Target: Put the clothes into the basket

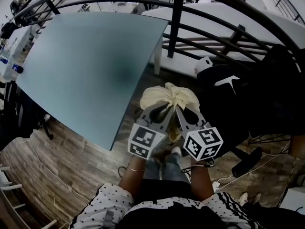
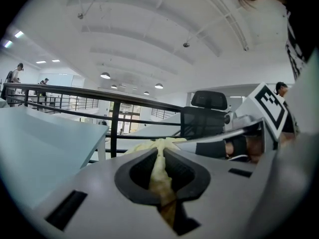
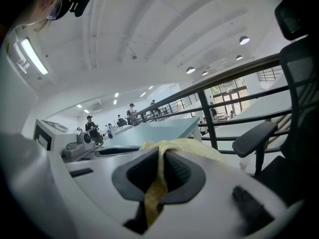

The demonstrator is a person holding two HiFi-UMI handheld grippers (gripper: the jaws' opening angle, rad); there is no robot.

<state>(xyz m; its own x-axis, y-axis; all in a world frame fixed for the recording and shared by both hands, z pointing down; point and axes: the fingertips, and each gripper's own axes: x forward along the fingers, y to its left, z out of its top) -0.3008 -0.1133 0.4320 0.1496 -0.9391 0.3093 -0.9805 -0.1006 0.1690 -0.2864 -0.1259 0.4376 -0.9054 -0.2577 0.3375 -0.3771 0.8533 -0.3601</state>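
**Both grippers pinching one yellow garment**

I have the pale yellow garment [image 1: 169, 97] held in the air in front of me, beside the corner of the blue-grey table [image 1: 86, 66] and left of a black office chair [image 1: 248, 94]. The left gripper [image 2: 159, 156] is clamped on a fold of it, and the right gripper [image 3: 160, 156] on another just beside it. In the head view the bunched cloth's long axis runs left to right, across both grippers' tips. Each pinched fold trails back between the jaws toward me.
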